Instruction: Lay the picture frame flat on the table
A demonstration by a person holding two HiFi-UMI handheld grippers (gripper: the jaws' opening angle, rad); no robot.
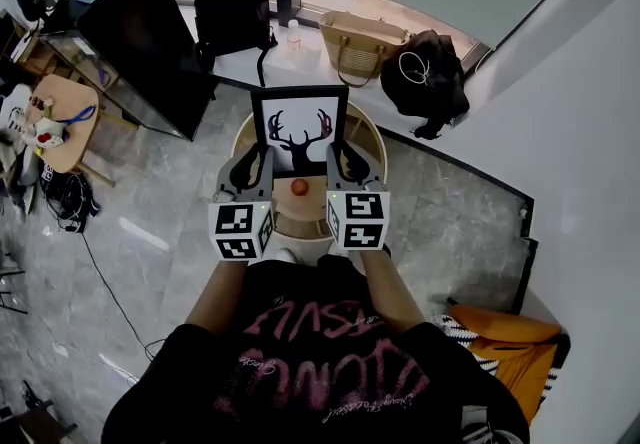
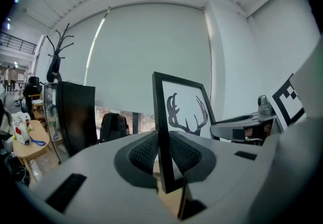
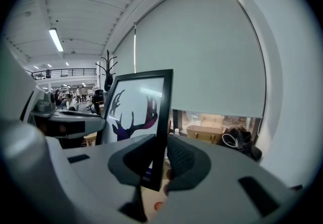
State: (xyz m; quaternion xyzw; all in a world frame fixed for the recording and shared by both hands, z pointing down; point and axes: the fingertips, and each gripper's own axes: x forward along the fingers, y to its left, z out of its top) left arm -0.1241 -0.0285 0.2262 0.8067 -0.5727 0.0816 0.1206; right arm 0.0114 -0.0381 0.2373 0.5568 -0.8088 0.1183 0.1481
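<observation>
Picture frame (image 1: 299,129) upright, deer silhouette. Left gripper (image 2: 162,155) clamps its left edge, right gripper (image 3: 157,160) its right. Round table (image 1: 372,137) mostly hidden. Shirt (image 1: 330,352) lettering unreadable.

Black rectangular picture frame (image 1: 299,132): matt smooth black moulding, white print with slight sheen. Left tool (image 2: 162,152) and right tool (image 3: 160,160): matt grey plastic shells, black pads (image 2: 143,151) with fine ribbed rubbery texture. Round pale wooden table (image 1: 370,144): smooth. Grey stone-look floor (image 1: 150,212): polished, glossy. Tan woven handbag (image 1: 362,44): rough weave.
</observation>
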